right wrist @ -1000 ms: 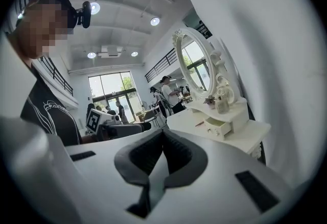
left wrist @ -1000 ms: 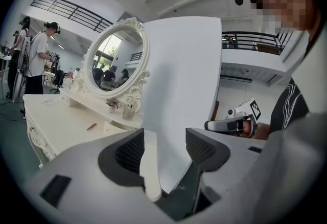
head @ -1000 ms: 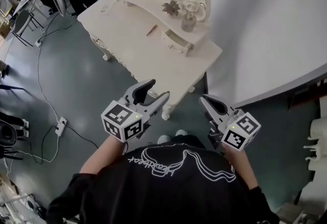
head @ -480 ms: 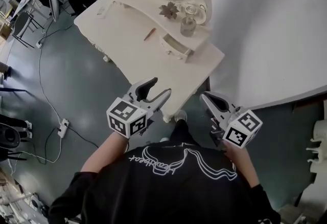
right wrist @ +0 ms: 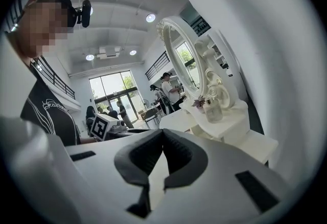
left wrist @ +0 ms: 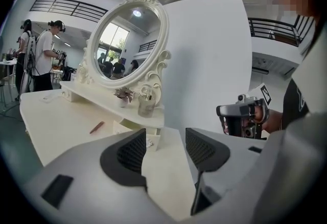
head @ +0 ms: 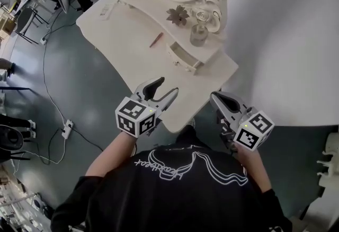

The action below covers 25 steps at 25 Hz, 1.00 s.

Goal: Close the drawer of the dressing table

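Cream dressing table (head: 132, 35) has its small drawer (head: 184, 59) pulled out near its back. The left gripper (head: 165, 88) hovers over the table's near edge, jaws spread and empty, apparently ready to push. The right gripper (head: 217, 99) is pressed together and idle.

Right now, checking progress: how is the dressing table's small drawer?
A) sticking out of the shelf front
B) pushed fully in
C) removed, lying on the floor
A: the drawer juts out past the shelf front, with the open left tool short of it.
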Motion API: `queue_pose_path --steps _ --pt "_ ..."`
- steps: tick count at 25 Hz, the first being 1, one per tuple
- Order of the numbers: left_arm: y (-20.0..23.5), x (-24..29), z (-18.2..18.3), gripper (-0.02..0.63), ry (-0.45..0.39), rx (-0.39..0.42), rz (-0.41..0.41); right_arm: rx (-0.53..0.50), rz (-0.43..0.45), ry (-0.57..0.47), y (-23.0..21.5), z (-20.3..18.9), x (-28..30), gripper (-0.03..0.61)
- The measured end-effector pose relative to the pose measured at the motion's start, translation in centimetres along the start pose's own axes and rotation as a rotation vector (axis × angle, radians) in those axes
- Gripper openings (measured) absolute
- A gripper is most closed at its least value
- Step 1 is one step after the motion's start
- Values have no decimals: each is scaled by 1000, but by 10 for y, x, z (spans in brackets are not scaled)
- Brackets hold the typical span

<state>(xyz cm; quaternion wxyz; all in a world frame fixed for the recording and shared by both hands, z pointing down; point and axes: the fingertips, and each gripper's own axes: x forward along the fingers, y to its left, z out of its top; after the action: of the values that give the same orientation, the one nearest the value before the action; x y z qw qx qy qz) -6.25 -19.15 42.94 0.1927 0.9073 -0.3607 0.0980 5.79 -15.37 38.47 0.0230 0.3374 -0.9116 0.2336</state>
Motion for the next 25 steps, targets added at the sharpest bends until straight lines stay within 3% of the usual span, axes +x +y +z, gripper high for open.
queue_pose_path --steps 14,25 --pt "54 72 -28 242 112 24 40 35 -22 63 -57 -2 20 5" --pt "87 109 -63 241 213 168 82 64 -27 94 -83 -8 25 5"
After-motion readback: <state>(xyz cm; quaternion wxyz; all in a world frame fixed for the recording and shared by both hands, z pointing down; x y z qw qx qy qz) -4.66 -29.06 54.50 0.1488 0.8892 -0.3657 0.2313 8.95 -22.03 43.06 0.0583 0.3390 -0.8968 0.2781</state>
